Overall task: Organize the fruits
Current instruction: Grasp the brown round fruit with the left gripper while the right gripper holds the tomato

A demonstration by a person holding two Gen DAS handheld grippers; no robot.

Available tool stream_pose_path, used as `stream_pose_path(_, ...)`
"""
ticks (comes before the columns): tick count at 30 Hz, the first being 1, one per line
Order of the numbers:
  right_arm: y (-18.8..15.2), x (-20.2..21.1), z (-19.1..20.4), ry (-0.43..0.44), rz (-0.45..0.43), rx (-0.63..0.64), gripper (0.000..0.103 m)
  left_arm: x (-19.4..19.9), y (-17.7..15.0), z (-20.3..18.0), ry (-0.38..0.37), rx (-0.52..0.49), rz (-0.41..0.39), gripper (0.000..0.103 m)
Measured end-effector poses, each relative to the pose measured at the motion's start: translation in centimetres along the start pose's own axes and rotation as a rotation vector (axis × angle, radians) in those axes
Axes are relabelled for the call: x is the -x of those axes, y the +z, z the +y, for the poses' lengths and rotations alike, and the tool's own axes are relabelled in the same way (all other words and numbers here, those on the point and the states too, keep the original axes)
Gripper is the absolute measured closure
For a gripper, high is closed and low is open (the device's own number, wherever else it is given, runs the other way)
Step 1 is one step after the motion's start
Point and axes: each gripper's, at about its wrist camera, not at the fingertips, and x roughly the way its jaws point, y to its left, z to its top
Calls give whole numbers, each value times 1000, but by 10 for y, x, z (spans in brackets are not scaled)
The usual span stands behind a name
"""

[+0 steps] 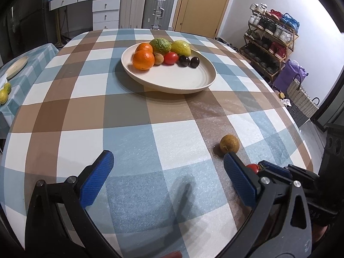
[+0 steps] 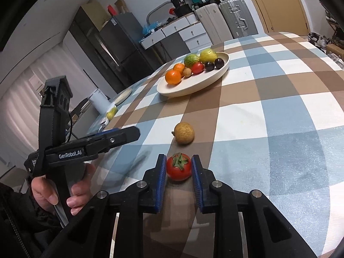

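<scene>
A small red tomato (image 2: 178, 167) with a green stem sits between the blue pads of my right gripper (image 2: 179, 167), which is shut on it just above the checked tablecloth. The same tomato (image 1: 253, 167) peeks out behind my left gripper's right finger. A brown longan (image 2: 184, 132) (image 1: 229, 143) lies on the cloth just beyond it. My left gripper (image 1: 167, 165) stands open over bare cloth with nothing between its fingers. Farther back a cream plate (image 1: 193, 79) (image 2: 172, 90) holds two oranges, an avocado, a lemon, a tomato, a longan and two dark plums.
A side table at the left carries a second cream plate (image 1: 16, 66) and yellow-green fruit (image 1: 4, 95). Drawers, suitcases (image 1: 159, 8) and a door stand behind the table; a shoe rack (image 1: 271, 38) and bags are at the right. A hand (image 2: 53, 193) holds the left gripper.
</scene>
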Motion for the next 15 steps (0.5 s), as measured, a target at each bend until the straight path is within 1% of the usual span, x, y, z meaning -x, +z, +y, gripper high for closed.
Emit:
stream_pose_path(4,1,-2,8,-30,6,39,79,-3,0,-2,1,-6,4,1)
stream_pose_path(7,5,-8,9,-42,16,44,78,-5,0,0,1,-3,7,1)
stream_pose_path(10,7,-23,10,-12,70,39,73,-8,0,2,0,4,15,1)
stream_pose_path(14,6,-32,21,-49,73,77,72,-7,-1,6,2,4,12,1)
stream_pose_path(15,6,-32,20,-41,76,72,72,-7,0,6,0,6,12,1)
